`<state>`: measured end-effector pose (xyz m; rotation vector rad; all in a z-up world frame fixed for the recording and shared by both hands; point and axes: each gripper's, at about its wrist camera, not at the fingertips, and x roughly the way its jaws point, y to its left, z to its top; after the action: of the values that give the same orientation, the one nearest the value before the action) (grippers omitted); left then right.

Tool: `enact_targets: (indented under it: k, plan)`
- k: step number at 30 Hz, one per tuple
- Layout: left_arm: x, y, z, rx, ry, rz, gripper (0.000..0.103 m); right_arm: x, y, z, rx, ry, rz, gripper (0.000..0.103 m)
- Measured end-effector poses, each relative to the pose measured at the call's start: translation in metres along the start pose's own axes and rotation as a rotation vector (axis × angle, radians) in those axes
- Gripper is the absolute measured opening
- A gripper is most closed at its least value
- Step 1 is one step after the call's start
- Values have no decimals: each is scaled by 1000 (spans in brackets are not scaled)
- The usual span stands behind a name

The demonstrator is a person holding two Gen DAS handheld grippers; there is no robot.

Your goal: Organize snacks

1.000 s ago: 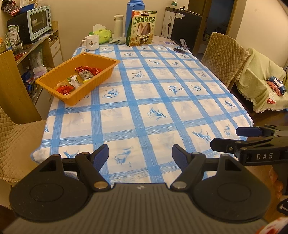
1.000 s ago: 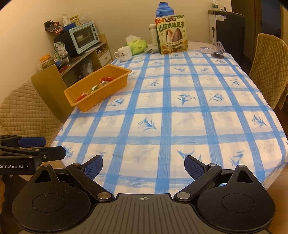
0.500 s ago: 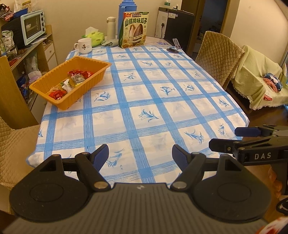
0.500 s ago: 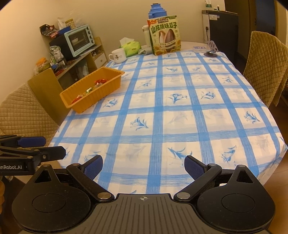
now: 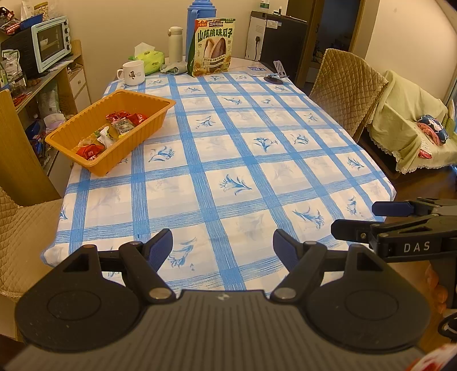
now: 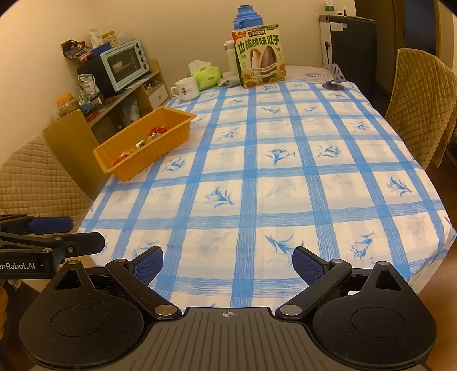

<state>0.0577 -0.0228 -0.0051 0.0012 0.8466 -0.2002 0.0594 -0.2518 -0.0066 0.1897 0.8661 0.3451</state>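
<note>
Both grippers hung side by side over the near edge of the table (image 5: pixel 228 159), which was covered in a blue-checked cloth with little flower prints. The left gripper (image 5: pixel 222 247) had its jaws spread wide with nothing but cloth showing between its blue pads, and the right gripper (image 6: pixel 227 264) stood the same way, spread and holding nothing. The snacks (image 5: pixel 114 132) (red, green and pale wrappers, too small to read) lay loose in the orange tray (image 5: pixel 137 98), which sat near the table's left edge, well apart from both grippers. At the far end stood a big green sunflower-seed bag (image 5: pixel 212 47), upright in front of a blue thermos (image 5: pixel 197 17), with a white mug (image 5: pixel 132 72) and a green tissue pack (image 5: pixel 150 58) to its left.
</note>
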Motion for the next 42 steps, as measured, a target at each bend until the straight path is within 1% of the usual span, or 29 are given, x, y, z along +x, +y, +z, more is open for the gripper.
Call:
enact_targets:
  k: [37, 42]
  plan:
    - [-2, 1, -2, -1, -2, 0, 76, 1, 1, 0, -3, -1, 1, 97]
    - [-1, 3, 0, -4, -4, 3, 76, 0, 9, 1, -8, -2, 2, 97]
